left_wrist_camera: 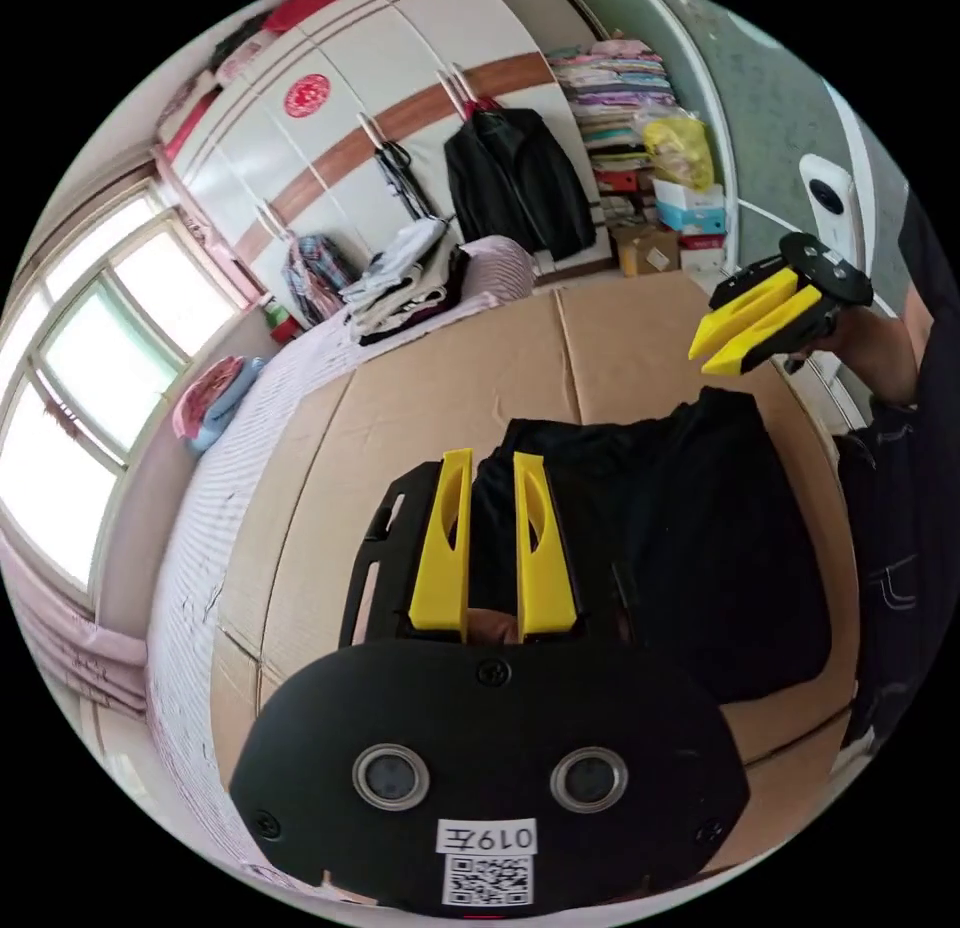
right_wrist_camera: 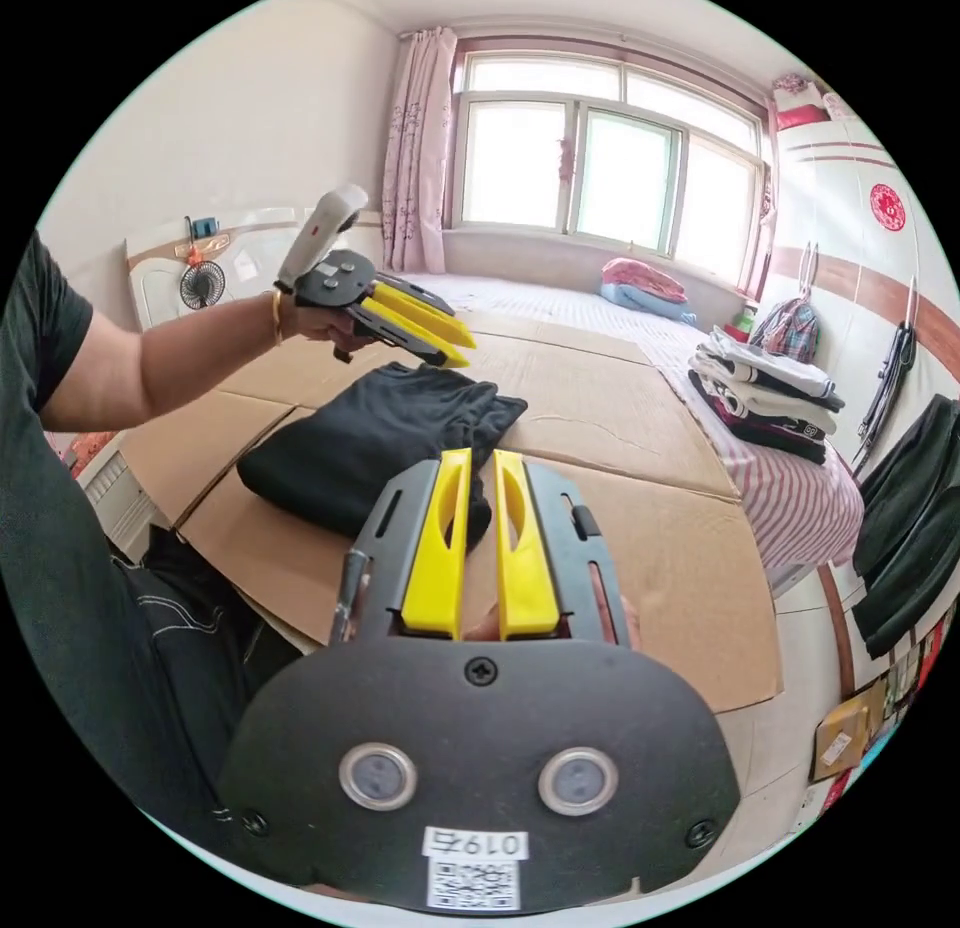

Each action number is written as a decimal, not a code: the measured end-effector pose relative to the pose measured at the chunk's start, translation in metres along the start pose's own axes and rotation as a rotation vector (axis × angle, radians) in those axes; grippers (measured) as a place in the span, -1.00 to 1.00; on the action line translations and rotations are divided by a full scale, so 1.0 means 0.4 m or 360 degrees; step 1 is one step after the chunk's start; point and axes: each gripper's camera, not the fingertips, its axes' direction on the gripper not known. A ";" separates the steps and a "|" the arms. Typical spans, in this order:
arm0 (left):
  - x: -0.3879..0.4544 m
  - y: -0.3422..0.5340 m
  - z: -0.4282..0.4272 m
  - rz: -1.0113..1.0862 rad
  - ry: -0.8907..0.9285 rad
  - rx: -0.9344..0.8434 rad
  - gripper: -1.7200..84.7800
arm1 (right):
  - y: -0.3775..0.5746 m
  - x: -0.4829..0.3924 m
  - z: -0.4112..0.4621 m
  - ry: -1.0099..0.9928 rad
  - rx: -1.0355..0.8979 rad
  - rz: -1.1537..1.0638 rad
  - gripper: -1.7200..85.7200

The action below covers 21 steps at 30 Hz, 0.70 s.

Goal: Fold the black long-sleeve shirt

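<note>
We saw the shirt (left_wrist_camera: 700,528) lying folded into a compact black bundle on flattened cardboard (left_wrist_camera: 440,388) spread over a bed (left_wrist_camera: 200,528) with a striped sheet. In the left gripper view, the left gripper (left_wrist_camera: 492,463) hung above the cardboard beside the bundle's edge, its yellow jaws a narrow gap apart with nothing between them; dark cloth showed behind the gap, but we could not say the jaws touched it. The right gripper (left_wrist_camera: 703,358) appeared in that same view, held in a hand (left_wrist_camera: 860,333) above the far side of the shirt, jaws close together and empty. In the right gripper view, the right gripper (right_wrist_camera: 482,458) sat over the cardboard just short of the shirt (right_wrist_camera: 370,438), jaws slightly parted around bare air. The left gripper (right_wrist_camera: 462,353) showed there too, raised above the bundle in a hand (right_wrist_camera: 310,318), its jaws nearly together and clear of the cloth. A stack of folded clothes (right_wrist_camera: 765,393) rested on the bed past the cardboard (right_wrist_camera: 620,408), a pink and blue pile (right_wrist_camera: 645,283) lay near the window (right_wrist_camera: 600,168), and dark garments (left_wrist_camera: 515,183) hung on the wardrobe (left_wrist_camera: 340,108).
</note>
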 end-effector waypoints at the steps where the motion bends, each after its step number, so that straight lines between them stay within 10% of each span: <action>1: -0.012 -0.029 0.041 0.0100 0.0125 -0.0071 -0.81 | 0.017 0.012 0.011 -0.0040 -0.0018 0.0011 -0.82; 13: -0.277 -0.197 0.338 0.0022 0.1119 -0.0234 -0.79 | 0.149 0.129 0.079 -0.0241 -0.0079 0.0225 -0.82; 21: -0.350 -0.258 0.485 0.0091 0.1220 -0.0360 -0.79 | 0.212 0.129 0.117 -0.0273 -0.0108 0.0246 -0.82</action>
